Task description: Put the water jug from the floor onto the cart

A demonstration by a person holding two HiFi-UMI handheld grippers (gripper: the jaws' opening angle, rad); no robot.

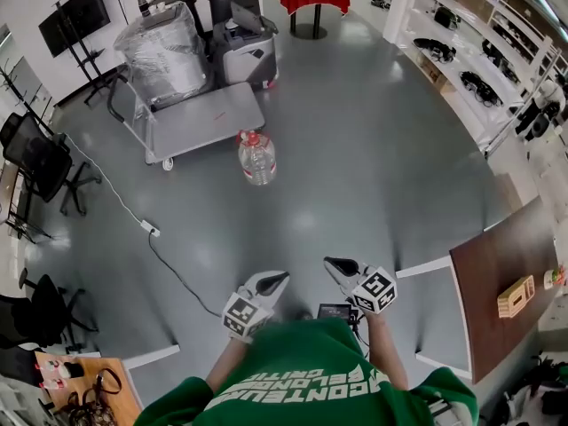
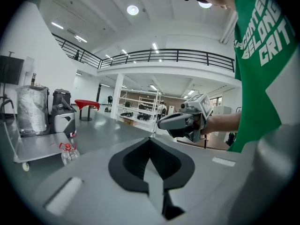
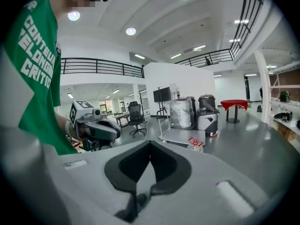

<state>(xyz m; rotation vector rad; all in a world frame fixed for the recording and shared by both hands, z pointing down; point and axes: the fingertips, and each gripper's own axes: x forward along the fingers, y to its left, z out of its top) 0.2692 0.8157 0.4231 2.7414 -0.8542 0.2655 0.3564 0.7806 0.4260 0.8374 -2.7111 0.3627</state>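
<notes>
On the wide grey glossy floor (image 1: 373, 149), the flat grey metal platform cart (image 1: 209, 118) stands at the far left, with a plastic-wrapped bundle (image 1: 164, 50) on its far end. The clear plastic water jug with a red cap and handle (image 1: 256, 157) stands upright on the floor just beside the cart's near right corner. Near the person, the left hand-held gripper (image 1: 276, 279) and the right hand-held gripper (image 1: 334, 263) point forward side by side, each with jaws pressed together on nothing.

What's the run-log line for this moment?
task: not started | water jug: upright on floor beside cart | left hand-held gripper: shut, empty | right hand-held gripper: shut, empty
</notes>
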